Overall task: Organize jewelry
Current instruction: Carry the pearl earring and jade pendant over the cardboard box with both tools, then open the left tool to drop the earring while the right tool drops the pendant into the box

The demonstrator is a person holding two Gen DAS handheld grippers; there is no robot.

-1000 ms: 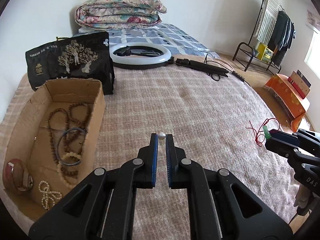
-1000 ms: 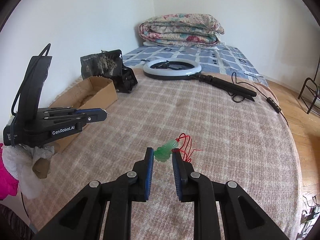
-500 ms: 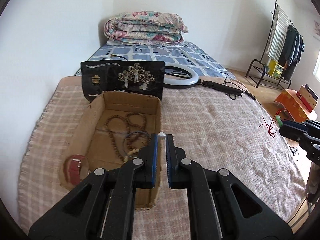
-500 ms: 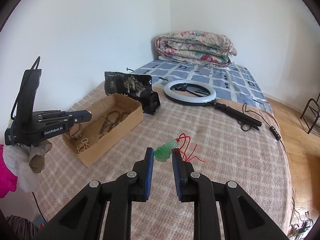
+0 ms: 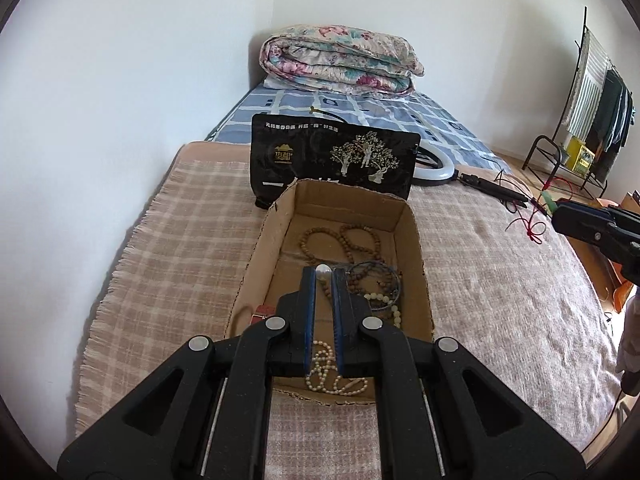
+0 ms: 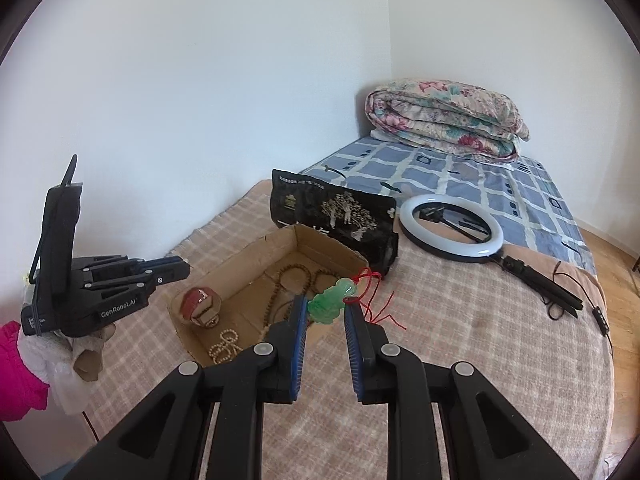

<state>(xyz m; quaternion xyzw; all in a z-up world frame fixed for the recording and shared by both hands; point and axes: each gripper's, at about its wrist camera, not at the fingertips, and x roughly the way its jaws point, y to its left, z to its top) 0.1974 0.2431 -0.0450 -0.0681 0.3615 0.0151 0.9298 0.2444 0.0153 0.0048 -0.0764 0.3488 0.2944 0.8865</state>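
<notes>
An open cardboard box point(image 5: 414, 248) point(image 6: 280, 240) lies on the plaid bed cover and holds brown bead strings point(image 5: 352, 240), a blue bangle, pale bead bracelets point(image 5: 332, 376) point(image 6: 226, 346) and a red bracelet point(image 6: 198, 300). My left gripper point(image 5: 322, 272) hangs over the box, shut on a small pearl-like bead point(image 5: 322, 269) at its fingertips. In the right wrist view my right gripper point(image 6: 326, 306) is shut on a green jade pendant point(image 6: 330, 302) whose red cord point(image 6: 374, 300) trails off to the right, just beside the box's near right corner.
A black printed bag point(image 5: 336, 156) point(image 6: 336, 212) stands behind the box. A white ring light point(image 6: 452, 226) with its black stand and cable lies to the right. A folded floral quilt point(image 5: 340, 60) rests at the head of the bed. The wall runs along the left.
Both grippers have swung left and risen toward the box, each still holding its item. The left gripper went from open blanket to over the box; the right now nears its corner.
</notes>
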